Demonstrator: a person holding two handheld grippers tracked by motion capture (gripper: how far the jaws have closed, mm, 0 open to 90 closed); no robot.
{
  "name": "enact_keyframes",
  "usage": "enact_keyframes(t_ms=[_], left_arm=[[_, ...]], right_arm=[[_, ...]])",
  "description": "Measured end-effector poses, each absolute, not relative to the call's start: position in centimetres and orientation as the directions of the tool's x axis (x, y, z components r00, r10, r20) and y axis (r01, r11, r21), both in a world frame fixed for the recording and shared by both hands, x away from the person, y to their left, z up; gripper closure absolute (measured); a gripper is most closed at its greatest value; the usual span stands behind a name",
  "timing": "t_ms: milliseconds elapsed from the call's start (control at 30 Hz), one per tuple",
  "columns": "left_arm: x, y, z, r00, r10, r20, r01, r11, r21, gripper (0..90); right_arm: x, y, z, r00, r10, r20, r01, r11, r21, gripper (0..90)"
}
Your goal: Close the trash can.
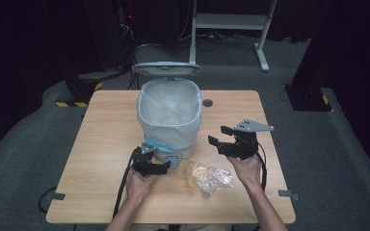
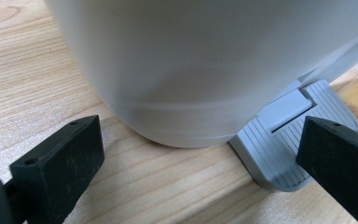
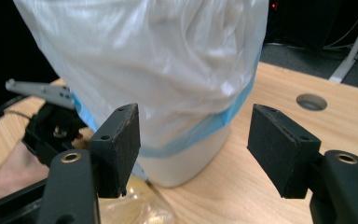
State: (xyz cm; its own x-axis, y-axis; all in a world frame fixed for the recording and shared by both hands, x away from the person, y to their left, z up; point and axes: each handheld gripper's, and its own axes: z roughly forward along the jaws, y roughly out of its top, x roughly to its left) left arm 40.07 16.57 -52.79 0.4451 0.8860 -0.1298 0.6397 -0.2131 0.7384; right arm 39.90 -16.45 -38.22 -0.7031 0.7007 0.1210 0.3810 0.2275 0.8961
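Bin (image 1: 169, 118): upright at frame centre, long axis vertical, lid raised, pedal (image 2: 289, 140) facing me.
My left gripper (image 1: 166, 166): wide, on pedal.
My right gripper (image 1: 220, 135): wide, empty.

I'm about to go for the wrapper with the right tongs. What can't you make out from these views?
- Crumpled wrapper: right gripper view shows just a corner, cut by the bottom edge behind the left jaw.
- Pedal: in the left gripper view a jaw covers its near corner; whether it is pressed is unclear.
- Bin contents: the liner's folds hide them.
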Motion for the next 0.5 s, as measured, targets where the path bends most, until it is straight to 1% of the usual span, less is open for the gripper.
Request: enact_keyframes(t_ms=[500], left_arm=[[40.1, 16.6, -52.8, 0.445, 0.886, -0.13, 0.64, -0.213, 0.739, 0.8]], right_arm=[[38.0, -16.6, -42.7, -0.691, 0.708, 0.147, 0.44, 0.251, 0.862, 30.3]])
